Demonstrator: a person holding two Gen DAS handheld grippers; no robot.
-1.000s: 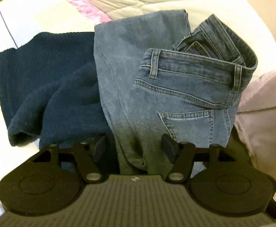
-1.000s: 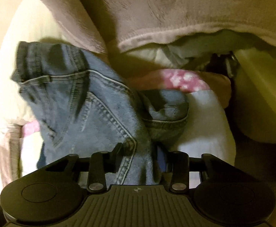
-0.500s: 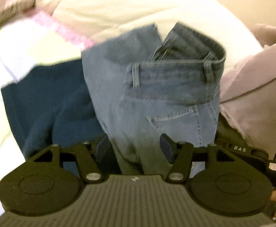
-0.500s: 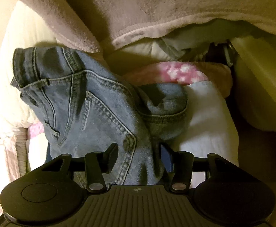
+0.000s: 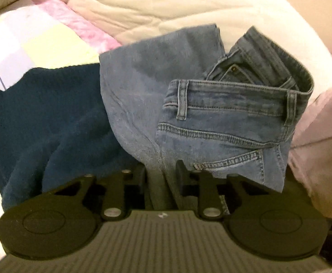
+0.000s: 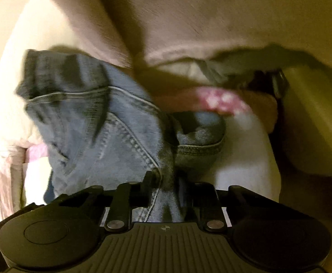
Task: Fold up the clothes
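Note:
Light blue jeans (image 5: 222, 118) lie folded on the bed, waistband and back pocket to the right, a folded leg panel to the left. At their near edge my left gripper (image 5: 161, 177) is closing its jaws, and a ridge of denim fills the gap between the pads. In the right wrist view the jeans (image 6: 97, 136) show a back pocket seam and a bunched hem. There my right gripper (image 6: 166, 182) is closing too, with a gathered fold of denim squeezed between its fingers.
A dark blue knitted garment (image 5: 47, 122) lies left of the jeans and partly under them. A pink fleece blanket (image 5: 320, 136) crowds the right side and hangs over the far side (image 6: 211, 22). Behind lie a cream duvet (image 5: 154, 4) and a pastel patchwork sheet (image 5: 41, 41).
Both grippers' jaws have come together on the denim that lay between them. The left view swung right and back. The right view is now blurred.

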